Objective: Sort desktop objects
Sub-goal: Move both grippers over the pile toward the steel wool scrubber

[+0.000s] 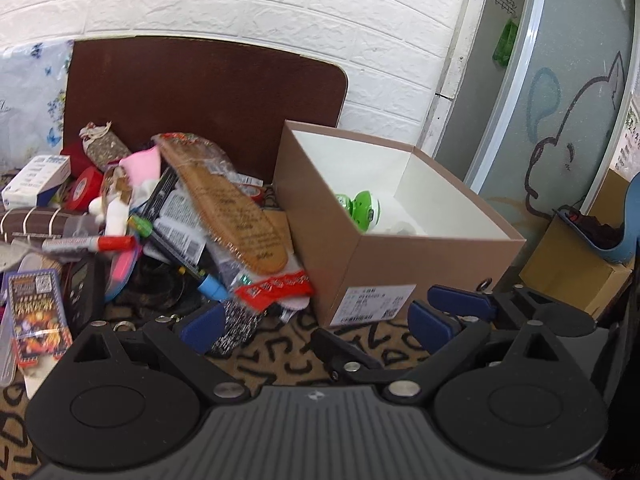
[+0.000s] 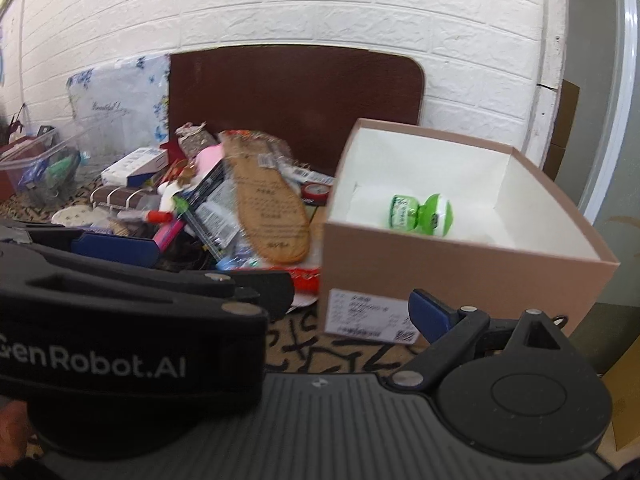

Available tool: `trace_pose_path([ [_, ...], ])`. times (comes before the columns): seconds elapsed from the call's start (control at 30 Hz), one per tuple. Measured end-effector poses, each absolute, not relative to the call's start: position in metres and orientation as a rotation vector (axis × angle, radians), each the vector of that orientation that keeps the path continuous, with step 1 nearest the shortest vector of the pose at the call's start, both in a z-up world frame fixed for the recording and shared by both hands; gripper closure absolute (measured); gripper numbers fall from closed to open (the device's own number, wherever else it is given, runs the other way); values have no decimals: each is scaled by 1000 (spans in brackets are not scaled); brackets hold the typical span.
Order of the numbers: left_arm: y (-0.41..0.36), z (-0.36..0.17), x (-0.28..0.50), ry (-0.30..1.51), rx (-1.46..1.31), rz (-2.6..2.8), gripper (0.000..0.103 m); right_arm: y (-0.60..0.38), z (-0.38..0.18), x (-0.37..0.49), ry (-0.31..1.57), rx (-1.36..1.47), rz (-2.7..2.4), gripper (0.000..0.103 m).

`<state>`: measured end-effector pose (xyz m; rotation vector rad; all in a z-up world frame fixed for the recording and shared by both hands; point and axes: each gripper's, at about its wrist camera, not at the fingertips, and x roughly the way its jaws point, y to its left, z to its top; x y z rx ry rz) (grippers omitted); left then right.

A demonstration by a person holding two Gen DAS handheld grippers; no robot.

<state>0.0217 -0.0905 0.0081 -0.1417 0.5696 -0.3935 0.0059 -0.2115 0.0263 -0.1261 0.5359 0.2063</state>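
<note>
Brown cardboard box (image 1: 400, 248) sits on the patterned mat (image 1: 280, 344) with a green and white toy (image 2: 424, 212) inside. Beside it lies a messy pile with a tan insole (image 1: 236, 208) on top. The left gripper (image 1: 316, 324) is spread wide and holds nothing. The right gripper (image 2: 424, 314) shows one blue finger, so I cannot tell.

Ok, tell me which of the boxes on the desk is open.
The big tan cardboard box on the right: lidless, white inside, green item within. The small white-and-blue carton at the pile's left is closed.
</note>
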Motion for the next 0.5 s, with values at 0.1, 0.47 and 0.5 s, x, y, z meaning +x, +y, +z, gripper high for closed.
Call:
trace_pose_path([
  [0.1,-75,-5,17,587,-165,-386,3,-194,15,-1,537,-164,225,9],
  [0.47,-32,-38,24,633,-217,-347,3,-155,-16,1,594,-184,359,9],
  [0.5,-30,-40,27,627,-221,-349,3,-155,-18,4,596,-182,358,9],
])
